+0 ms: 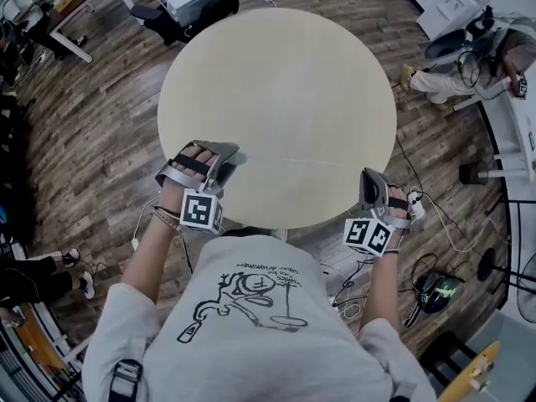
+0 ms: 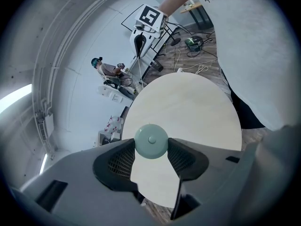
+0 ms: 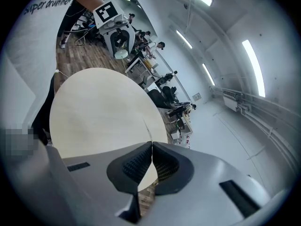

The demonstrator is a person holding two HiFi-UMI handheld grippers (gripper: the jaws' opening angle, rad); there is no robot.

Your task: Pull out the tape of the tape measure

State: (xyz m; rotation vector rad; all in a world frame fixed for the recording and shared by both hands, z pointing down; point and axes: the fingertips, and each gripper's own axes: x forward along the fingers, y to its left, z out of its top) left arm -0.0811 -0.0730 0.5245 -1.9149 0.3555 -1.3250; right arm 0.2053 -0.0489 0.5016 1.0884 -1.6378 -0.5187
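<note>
Closest to me, the marker cubes (image 1: pixel 202 211) on both claws sit just off the bench's near edge. My left claw (image 2: pixel 151 144) is pinching the tape measure (image 2: pixel 151 139), a round pale-green case caught by its rim between the two pads and held over the near side of the bench (image 1: pixel 285 74). My right claw (image 3: pixel 151 149) is pressed together on the tape (image 1: pixel 301 161), which shows edge-on there as a thin strip running out from the closed pads. From overhead, the strip spans the gap between the two claws, stretched above the near part of the round, pale bench top. Beyond the bench lies a wooden floor (image 1: pixel 100 124) with loose cables (image 1: pixel 444 218). Farther off, a seated person (image 1: pixel 452 80) is by a white desk.
</note>
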